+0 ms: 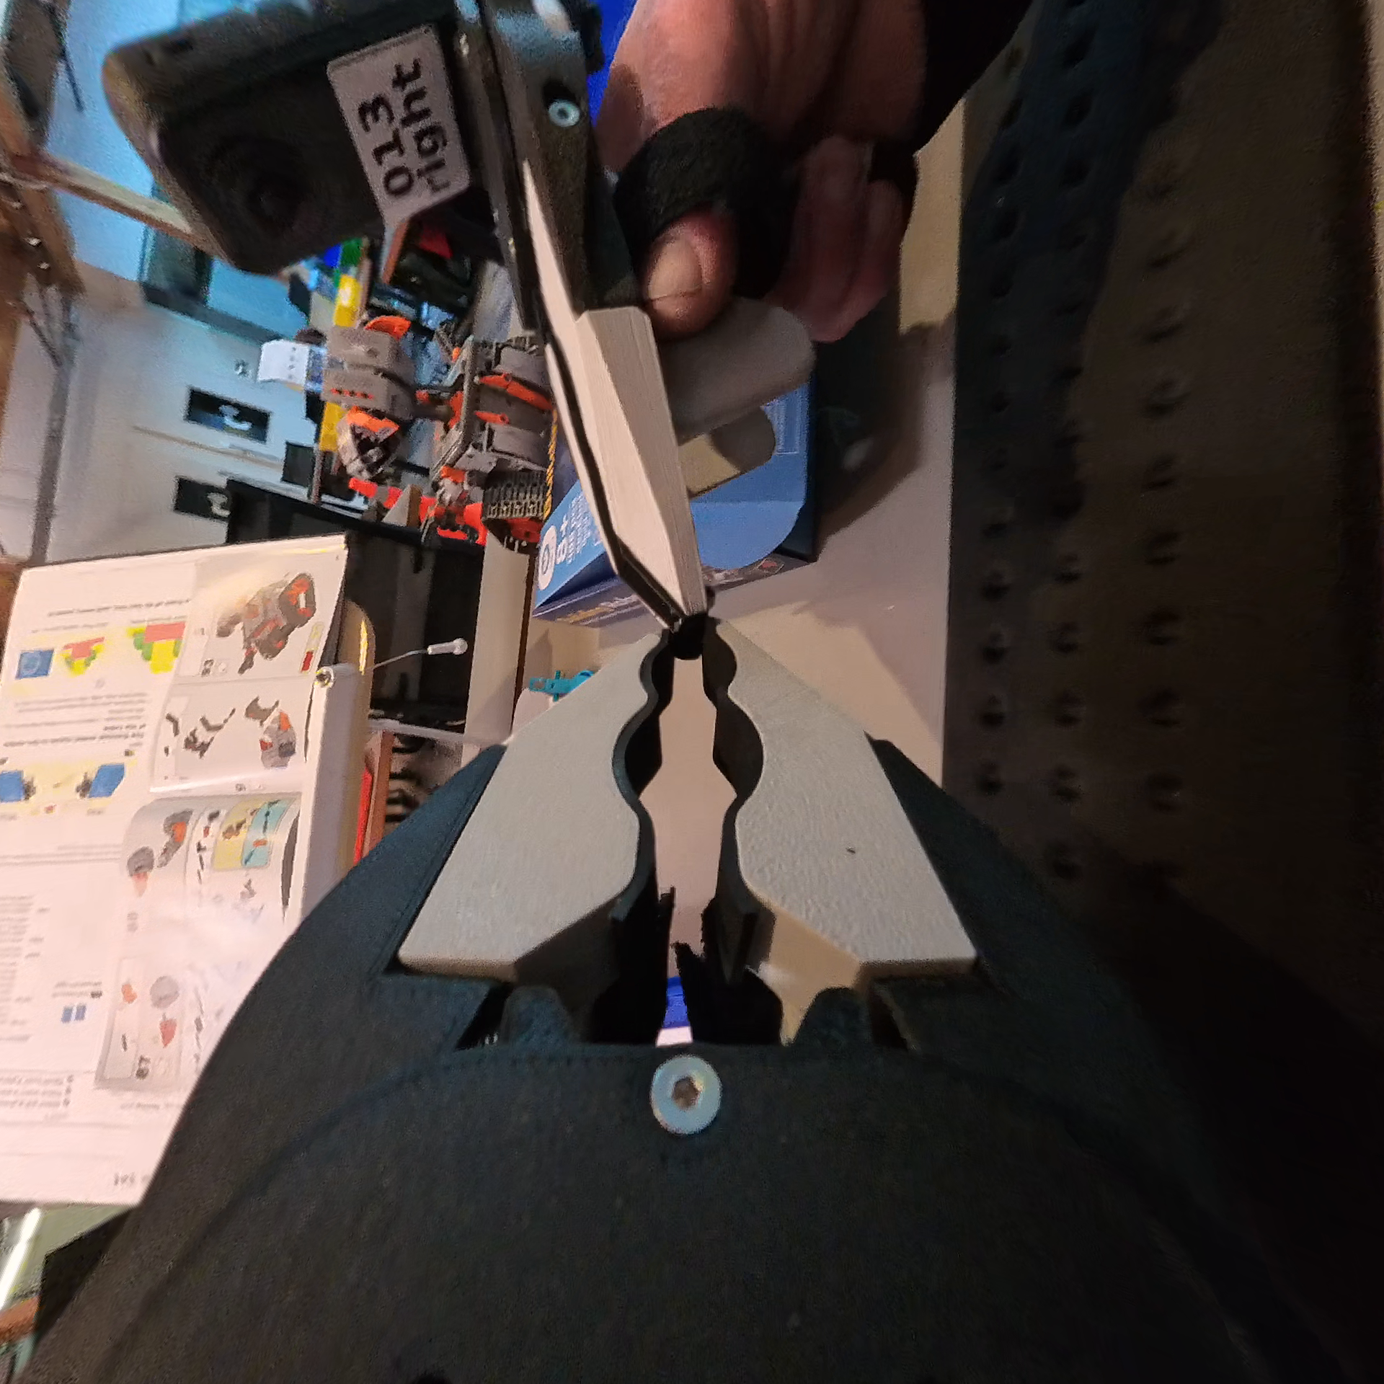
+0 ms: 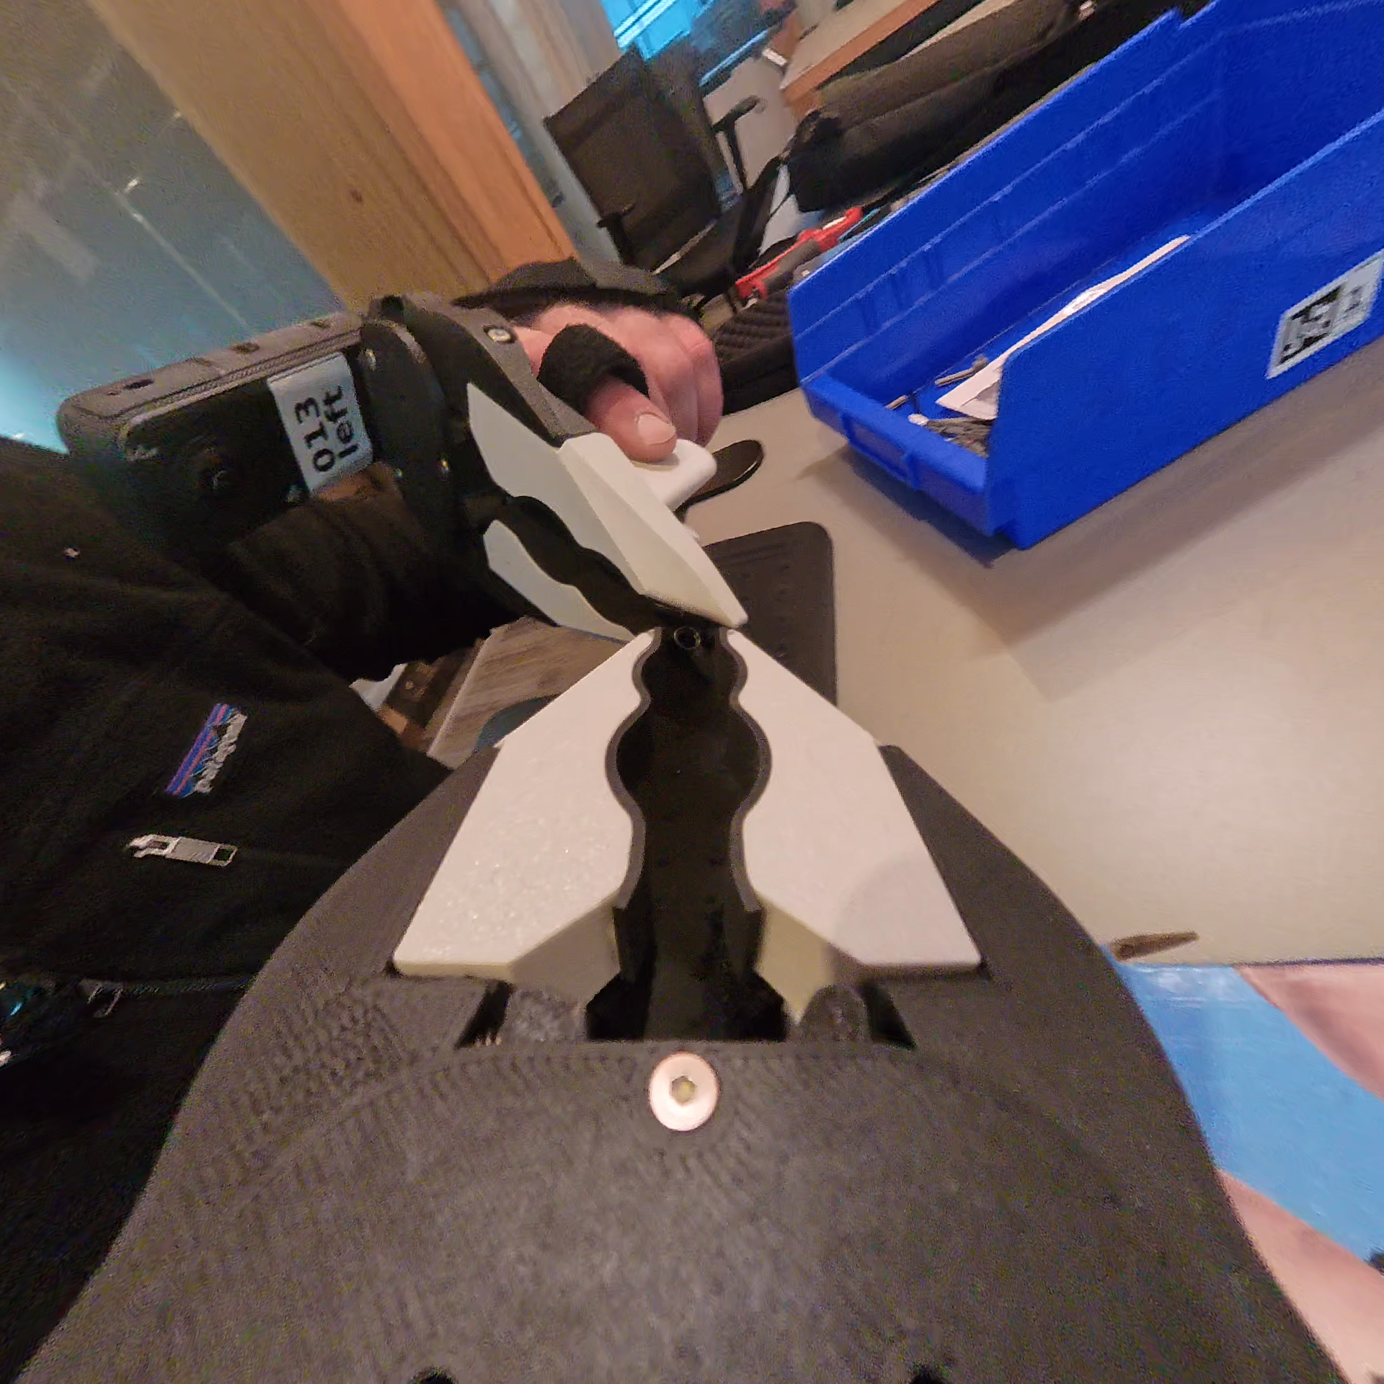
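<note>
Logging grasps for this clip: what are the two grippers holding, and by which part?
Both pinch one small black tubular piece at their tips: left gripper and right gripper, seemingly at opposite ends.

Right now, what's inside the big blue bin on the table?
In the blue bin there is a white sheet of paper and some small dark bits near its front end. The front wall hides the rest of the floor.

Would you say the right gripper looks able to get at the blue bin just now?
Probably yes: bare table lies between the bin and right gripper, whose fingers meet the left gripper's at a small black tube.
</note>
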`<state>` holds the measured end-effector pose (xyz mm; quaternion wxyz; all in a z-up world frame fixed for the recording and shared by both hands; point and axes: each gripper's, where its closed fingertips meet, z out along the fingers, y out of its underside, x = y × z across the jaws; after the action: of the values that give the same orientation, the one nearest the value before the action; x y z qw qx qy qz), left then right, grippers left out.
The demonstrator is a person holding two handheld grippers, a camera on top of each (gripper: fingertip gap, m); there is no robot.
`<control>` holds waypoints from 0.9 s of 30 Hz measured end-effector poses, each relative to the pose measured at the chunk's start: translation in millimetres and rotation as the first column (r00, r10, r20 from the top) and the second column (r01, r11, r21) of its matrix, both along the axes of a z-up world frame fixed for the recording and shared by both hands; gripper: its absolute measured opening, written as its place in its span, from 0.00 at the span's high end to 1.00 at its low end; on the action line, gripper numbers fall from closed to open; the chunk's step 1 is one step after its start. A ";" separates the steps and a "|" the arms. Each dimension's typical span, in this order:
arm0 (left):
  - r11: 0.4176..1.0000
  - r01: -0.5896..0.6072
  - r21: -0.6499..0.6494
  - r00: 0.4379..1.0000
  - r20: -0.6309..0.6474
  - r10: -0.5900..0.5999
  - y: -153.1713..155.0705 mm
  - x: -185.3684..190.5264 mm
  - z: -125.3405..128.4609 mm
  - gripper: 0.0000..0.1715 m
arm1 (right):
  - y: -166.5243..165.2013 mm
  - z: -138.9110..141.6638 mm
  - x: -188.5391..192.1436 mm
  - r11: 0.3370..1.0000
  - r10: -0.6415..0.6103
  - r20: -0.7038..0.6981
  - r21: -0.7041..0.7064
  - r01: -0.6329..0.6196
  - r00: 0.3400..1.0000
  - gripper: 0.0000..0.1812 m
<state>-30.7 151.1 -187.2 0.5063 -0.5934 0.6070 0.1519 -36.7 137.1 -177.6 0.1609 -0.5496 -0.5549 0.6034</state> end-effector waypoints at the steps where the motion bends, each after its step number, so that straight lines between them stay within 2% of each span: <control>1: 1.000 -0.020 0.002 1.000 0.015 0.019 2.9 -2.0 0.2 0.98 | 4.9 0.2 -1.9 0.999 -0.035 -0.003 0.014 0.035 0.999 0.93; 6: 0.992 -0.112 0.053 0.993 0.055 0.109 13.5 -22.7 8.5 0.98 | 23.0 1.6 -1.7 0.992 -0.121 -0.014 0.020 0.121 0.993 0.89; 8: 0.982 -0.178 0.066 0.984 0.028 0.176 17.9 -43.4 11.7 0.98 | 27.6 6.6 0.1 0.987 -0.149 -0.036 0.063 0.151 0.988 0.91; 11: 0.943 -0.322 0.080 0.947 0.031 0.321 23.5 -99.7 30.9 0.98 | 33.6 16.7 6.9 0.971 -0.182 -0.084 0.144 0.193 0.980 0.95; 13: 0.873 -0.486 -0.027 0.874 -0.007 0.486 28.0 -156.0 26.3 0.97 | 37.4 18.5 13.5 0.957 -0.200 -0.098 0.196 0.216 0.975 0.97; 14: 0.852 -0.523 0.001 0.852 -0.014 0.523 30.3 -179.4 30.3 0.97 | 39.3 17.8 16.6 0.949 -0.210 -0.096 0.220 0.227 0.973 0.96; 15: 0.825 -0.563 -0.051 0.825 0.009 0.564 32.2 -199.5 26.7 0.97 | 40.0 17.7 19.8 0.944 -0.213 -0.098 0.235 0.231 0.972 0.96; 16: 0.769 -0.625 -0.134 0.775 0.007 0.631 33.2 -221.5 17.9 0.94 | 39.9 18.7 23.3 0.942 -0.211 -0.105 0.244 0.231 0.972 0.96; 17: 0.723 -0.682 -0.109 0.728 0.000 0.686 37.5 -241.5 19.7 0.79 | 40.8 20.1 27.1 0.937 -0.215 -0.114 0.254 0.238 0.970 0.96; 18: 0.720 -0.690 -0.075 0.722 0.007 0.692 41.7 -246.9 24.9 0.72 | 42.8 20.7 31.5 0.930 -0.225 -0.121 0.271 0.250 0.967 0.95; 21: 0.752 -0.651 -0.107 0.752 0.048 0.658 61.8 -215.7 38.9 0.66 | 48.8 23.5 46.0 0.910 -0.243 -0.148 0.309 0.278 0.959 0.96; 23: 0.791 -0.592 -0.151 0.795 0.050 0.604 83.0 -171.6 45.1 0.71 | 52.3 25.1 55.6 0.903 -0.250 -0.167 0.314 0.292 0.954 0.96; 25: 0.811 -0.512 -0.284 0.830 0.080 0.552 110.0 -116.7 38.2 0.74 | 56.4 27.3 64.5 0.898 -0.264 -0.191 0.309 0.314 0.945 0.97; 27: 0.785 -0.473 -0.401 0.831 0.094 0.549 145.6 -75.6 23.4 0.75 | 59.2 29.9 71.9 0.897 -0.276 -0.212 0.294 0.330 0.938 0.97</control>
<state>-106.3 296.7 -163.8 0.3877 -0.8309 0.3843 0.1079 35.1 196.3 -147.7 0.3867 -0.5436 -0.5389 0.5143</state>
